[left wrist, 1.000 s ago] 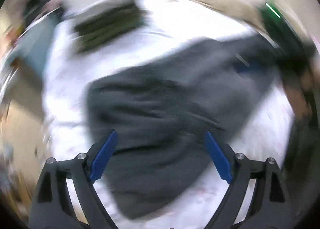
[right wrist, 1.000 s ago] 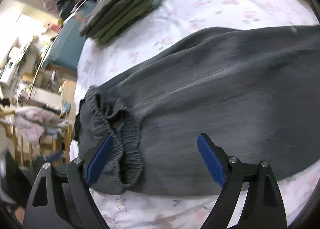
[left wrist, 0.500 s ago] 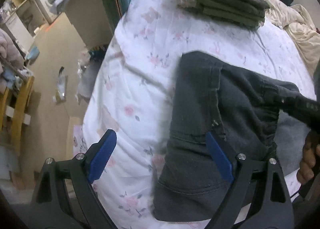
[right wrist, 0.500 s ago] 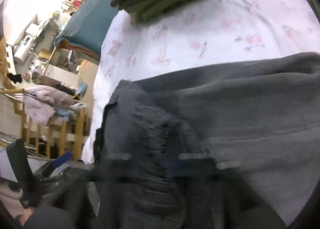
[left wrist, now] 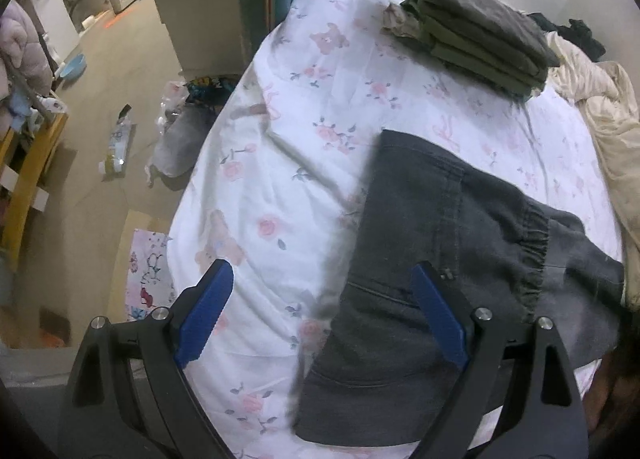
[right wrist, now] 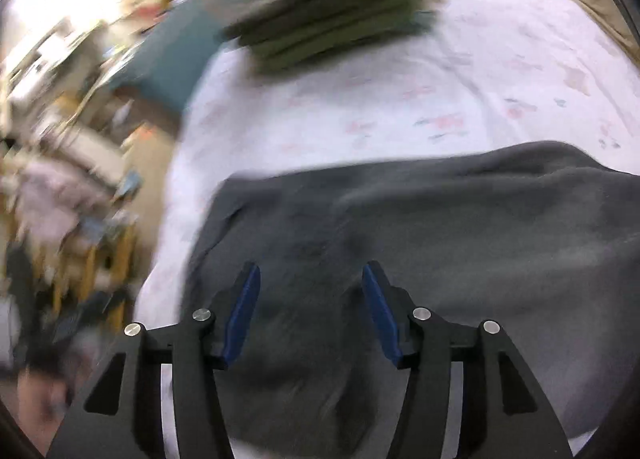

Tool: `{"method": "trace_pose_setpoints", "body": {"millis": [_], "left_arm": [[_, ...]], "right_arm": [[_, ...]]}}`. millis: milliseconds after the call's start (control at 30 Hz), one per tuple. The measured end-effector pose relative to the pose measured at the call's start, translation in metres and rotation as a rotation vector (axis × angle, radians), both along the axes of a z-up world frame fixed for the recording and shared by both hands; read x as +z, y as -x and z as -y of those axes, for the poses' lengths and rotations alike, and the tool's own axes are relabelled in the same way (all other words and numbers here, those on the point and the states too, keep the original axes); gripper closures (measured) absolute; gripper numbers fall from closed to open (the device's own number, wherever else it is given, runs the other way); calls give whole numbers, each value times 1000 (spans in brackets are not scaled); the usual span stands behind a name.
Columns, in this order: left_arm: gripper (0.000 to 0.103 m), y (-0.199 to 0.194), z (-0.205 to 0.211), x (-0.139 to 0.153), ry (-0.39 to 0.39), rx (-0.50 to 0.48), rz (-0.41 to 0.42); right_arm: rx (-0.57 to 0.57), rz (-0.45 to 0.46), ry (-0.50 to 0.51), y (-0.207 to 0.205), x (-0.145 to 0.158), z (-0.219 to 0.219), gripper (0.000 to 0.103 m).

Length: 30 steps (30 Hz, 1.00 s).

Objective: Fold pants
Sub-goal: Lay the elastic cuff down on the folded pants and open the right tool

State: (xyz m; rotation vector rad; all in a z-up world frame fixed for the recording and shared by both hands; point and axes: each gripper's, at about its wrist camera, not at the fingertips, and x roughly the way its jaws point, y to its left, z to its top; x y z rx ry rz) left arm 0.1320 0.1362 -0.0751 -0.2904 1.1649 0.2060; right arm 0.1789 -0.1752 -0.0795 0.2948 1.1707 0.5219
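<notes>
Pants [left wrist: 432, 259] now doubled over; right tool [right wrist: 310, 279] reopening, half apart above fabric; left tool [left wrist: 320, 299] wide apart.

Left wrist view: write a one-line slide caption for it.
Open left gripper hovers over dark grey pants partly folded on a floral bedsheet, folded olive clothes stacked beyond.

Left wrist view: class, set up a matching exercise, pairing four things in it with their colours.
Things:
1. pants
2. folded stack
3. sheet
4. left gripper pads

Colours:
A. blue
B. white with pink flowers
C. dark grey
D. olive green

Pairs: 1-C, 2-D, 3-B, 4-A
</notes>
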Motion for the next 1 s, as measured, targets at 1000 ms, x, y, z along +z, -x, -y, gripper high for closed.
{"method": "trace_pose_setpoints", "body": {"millis": [1000], "left_arm": [[14, 2, 60, 27, -10, -239, 156]], "right_arm": [[-377, -152, -152, 131, -40, 60, 21]]}}
